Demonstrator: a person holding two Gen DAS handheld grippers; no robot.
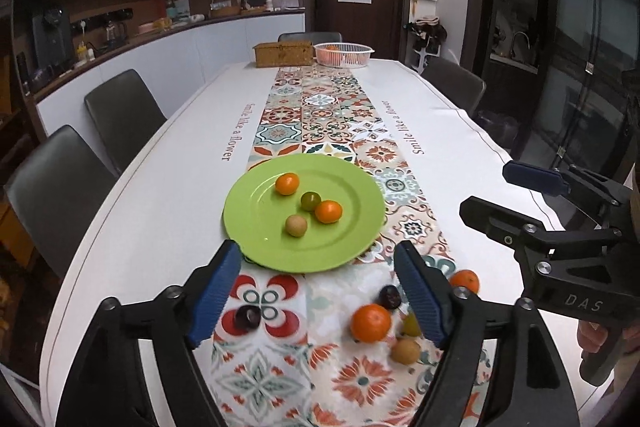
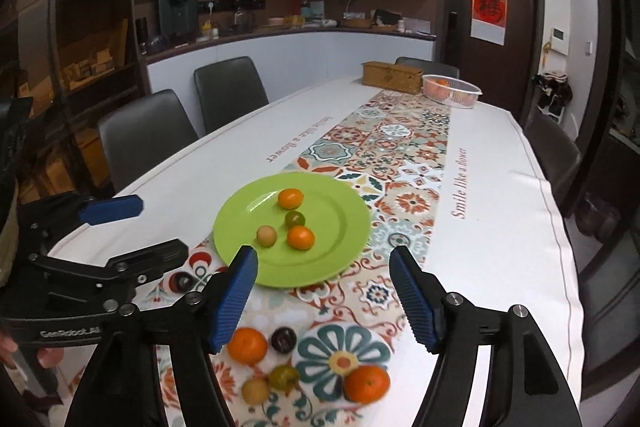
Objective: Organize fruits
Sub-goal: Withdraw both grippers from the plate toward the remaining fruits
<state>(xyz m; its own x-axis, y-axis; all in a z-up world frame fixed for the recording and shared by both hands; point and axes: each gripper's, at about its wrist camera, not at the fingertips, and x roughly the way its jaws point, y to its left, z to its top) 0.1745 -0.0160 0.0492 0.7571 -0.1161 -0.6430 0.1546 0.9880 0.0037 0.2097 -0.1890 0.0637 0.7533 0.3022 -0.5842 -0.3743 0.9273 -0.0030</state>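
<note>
A green plate (image 1: 256, 223) (image 2: 344, 227) sits on the patterned runner and holds two small oranges, a green fruit (image 1: 310, 201) and a tan fruit (image 1: 296, 225). Loose fruit lies on the runner nearer me: an orange (image 1: 371, 322) (image 2: 247, 345), a second orange (image 1: 465, 280) (image 2: 367, 383), a dark plum (image 1: 389, 297) (image 2: 284, 339), another plum (image 1: 246, 317) (image 2: 183, 281), a green fruit (image 2: 283, 377) and a tan fruit (image 1: 405, 351) (image 2: 255, 390). My left gripper (image 1: 316, 293) is open and empty above them. My right gripper (image 2: 324, 297) is open and empty.
A wicker box (image 1: 284, 53) (image 2: 392, 72) and a white basket (image 1: 343, 54) (image 2: 452, 90) with oranges stand at the table's far end. Dark chairs (image 1: 120, 115) line the left side, another stands on the right (image 1: 454, 83). The table edge runs close on the right (image 2: 568, 267).
</note>
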